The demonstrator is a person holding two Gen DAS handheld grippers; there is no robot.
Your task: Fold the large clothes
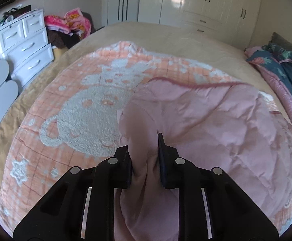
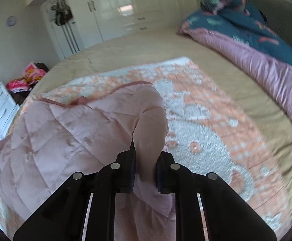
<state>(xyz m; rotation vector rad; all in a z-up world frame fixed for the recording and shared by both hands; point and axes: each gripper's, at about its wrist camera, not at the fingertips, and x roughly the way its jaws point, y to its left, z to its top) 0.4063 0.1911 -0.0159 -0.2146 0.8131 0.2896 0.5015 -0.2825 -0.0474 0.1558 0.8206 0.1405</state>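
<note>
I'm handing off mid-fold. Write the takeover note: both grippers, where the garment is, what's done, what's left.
Left gripper: shut on a bunch of the pink quilted garment.
Right gripper: shut on another bunch of the same garment.
Garment: heaped on the peach bear blanket, which is spread on the tan bed.
Done: both grips taken.
Left: spread it flat, then likely fold it; no fold is visible yet.
</note>
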